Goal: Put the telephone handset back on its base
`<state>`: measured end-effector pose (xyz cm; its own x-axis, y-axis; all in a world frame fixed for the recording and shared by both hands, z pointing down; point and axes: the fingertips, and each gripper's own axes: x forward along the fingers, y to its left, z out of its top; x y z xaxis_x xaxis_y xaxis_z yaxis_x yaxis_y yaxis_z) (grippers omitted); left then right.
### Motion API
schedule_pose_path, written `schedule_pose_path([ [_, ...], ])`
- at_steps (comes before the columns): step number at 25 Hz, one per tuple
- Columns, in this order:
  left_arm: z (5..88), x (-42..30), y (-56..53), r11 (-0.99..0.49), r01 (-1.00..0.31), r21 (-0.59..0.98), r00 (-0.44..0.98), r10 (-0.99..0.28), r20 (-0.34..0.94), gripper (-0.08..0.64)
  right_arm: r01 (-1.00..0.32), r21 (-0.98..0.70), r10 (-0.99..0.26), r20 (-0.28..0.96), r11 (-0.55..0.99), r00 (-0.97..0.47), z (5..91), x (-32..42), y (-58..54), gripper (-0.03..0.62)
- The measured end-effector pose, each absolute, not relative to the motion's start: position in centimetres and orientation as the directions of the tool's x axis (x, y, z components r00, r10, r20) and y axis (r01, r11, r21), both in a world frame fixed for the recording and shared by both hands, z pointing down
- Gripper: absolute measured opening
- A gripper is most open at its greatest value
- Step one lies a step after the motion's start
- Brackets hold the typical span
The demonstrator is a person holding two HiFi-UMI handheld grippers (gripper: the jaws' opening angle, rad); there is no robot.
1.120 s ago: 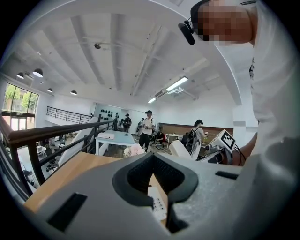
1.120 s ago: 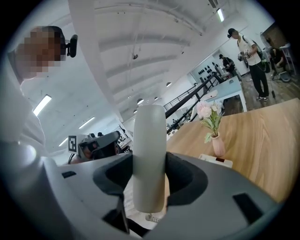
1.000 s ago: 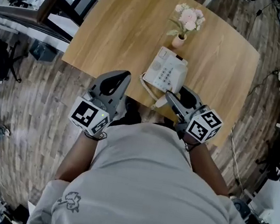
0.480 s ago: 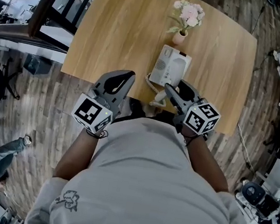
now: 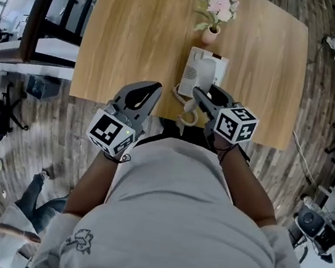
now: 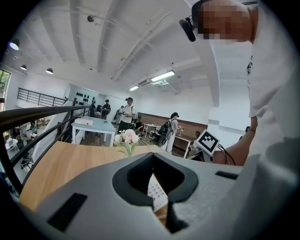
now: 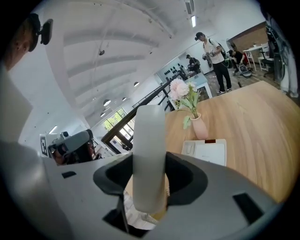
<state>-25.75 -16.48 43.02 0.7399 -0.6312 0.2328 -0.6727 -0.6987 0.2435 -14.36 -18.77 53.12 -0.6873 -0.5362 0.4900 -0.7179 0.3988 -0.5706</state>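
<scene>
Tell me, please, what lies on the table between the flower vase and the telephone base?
Nothing: only a narrow strip of bare table separates the vase from the base, as the head view shows.

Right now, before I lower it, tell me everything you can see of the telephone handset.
The handset is a smooth, pale grey-white plastic bar with rounded edges. It stands lengthwise out of the right gripper, whose jaws are closed on its lower part. It is held in the air over the white base, not seated on it. A coiled cord hangs in a loop from its lower end.
</scene>
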Motion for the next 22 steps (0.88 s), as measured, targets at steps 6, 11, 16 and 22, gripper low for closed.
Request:
schedule_pose_path([
  [6, 46.0, -25.1, -18.5, -0.714, -0.652, 0.253, 0.756, -0.591, 0.281, 0.005, -0.77, -0.565, -0.549, 0.559, 0.296, -0.622, 56.5, -13.5, -20.7, 0.222],
  [11, 47.9, -24.4, -19.9, -0.732, -0.63, 0.261, 0.773, -0.556, 0.305, 0.005, -0.799, -0.553, -0.547, 0.603, 0.237, -0.58, 59.0, -13.6, -21.9, 0.222],
  [16, 49.2, -24.4, -21.2, -0.736, -0.621, 0.269, 0.779, -0.542, 0.314, 0.005, -0.819, -0.542, -0.534, 0.643, 0.19, -0.549, 61.7, -14.0, -22.9, 0.222],
  [22, 50.8, -25.3, -21.6, -0.73, -0.622, 0.284, 0.777, -0.531, 0.338, 0.005, -0.847, -0.509, -0.515, 0.69, 0.153, -0.509, 64.4, -14.4, -23.5, 0.222],
])
